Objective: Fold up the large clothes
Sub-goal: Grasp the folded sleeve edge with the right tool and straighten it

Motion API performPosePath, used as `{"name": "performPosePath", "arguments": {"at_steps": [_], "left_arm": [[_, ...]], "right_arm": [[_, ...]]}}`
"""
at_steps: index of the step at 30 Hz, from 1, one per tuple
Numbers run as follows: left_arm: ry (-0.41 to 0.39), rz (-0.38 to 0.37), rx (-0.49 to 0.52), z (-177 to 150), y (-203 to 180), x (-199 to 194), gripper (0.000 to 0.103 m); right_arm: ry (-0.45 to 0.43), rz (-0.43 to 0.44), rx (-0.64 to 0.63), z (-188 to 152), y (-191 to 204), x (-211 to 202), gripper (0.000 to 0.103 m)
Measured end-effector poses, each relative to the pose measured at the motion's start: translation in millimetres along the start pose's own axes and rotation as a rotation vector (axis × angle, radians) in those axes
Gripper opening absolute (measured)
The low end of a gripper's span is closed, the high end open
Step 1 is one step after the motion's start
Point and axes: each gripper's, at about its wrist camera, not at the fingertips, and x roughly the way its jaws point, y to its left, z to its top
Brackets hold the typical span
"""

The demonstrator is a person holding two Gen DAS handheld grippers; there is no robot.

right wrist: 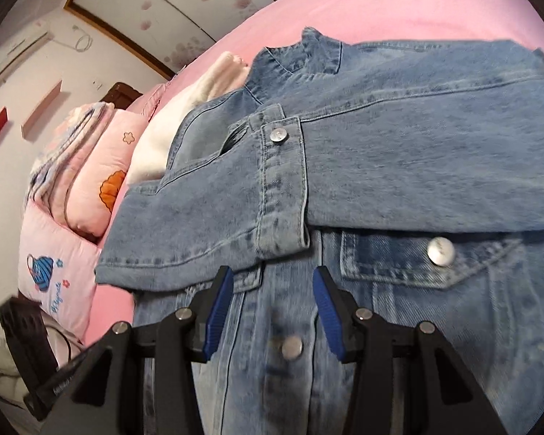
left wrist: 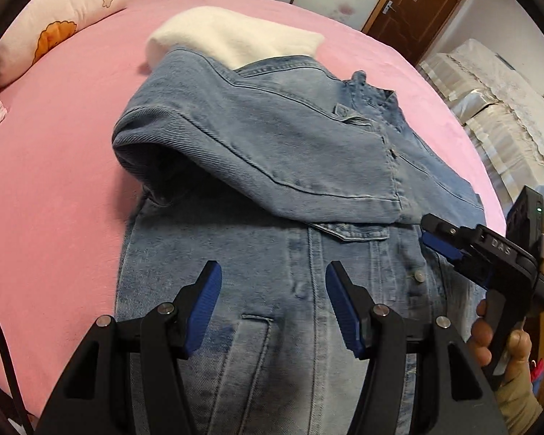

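With the denim jacket (left wrist: pixel 272 166) lying mid-bed (left wrist: pixel 72 145), sleeves folded across its chest, lower the left gripper (left wrist: pixel 272 301) and right gripper (right wrist: pixel 272 308), both parted and empty, onto the near hem, pinching both layers evenly before folding toward the collar.

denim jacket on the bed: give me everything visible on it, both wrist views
The denim jacket is light blue, faded, with darker seams and metal buttons. It lies front up on the pink sheet, both sleeves folded across the chest, one buttoned cuff on top. A flap pocket shows below the sleeves. A white garment lies partly under its shoulder. Neither gripper holds any cloth.
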Motion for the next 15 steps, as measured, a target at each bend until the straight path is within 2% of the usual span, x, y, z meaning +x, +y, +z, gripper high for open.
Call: {"name": "performPosePath", "arguments": {"at_steps": [5,8,10,11,13,15], "left_arm": [[-0.005,0.002,-0.013,3,7,5,0.058],[-0.007,0.005,-0.026,4,10,10,0.058],[-0.004,0.006,-0.037,4,12,12,0.058],[-0.003,0.007,-0.042,4,13,14,0.058],[-0.001,0.007,-0.052,4,14,18,0.058],[-0.003,0.006,-0.061,4,15,20,0.058]], "right_arm": [[-0.003,0.028,0.034,8,-9,23,0.045],[-0.016,0.015,0.028,11,-6,31,0.034],[-0.02,-0.015,-0.007,12,2,31,0.012],[-0.025,-0.016,-0.041,13,9,28,0.01],[-0.061,-0.07,-0.161,14,36,15,0.004],[-0.107,-0.073,-0.26,17,62,0,0.004]]}}
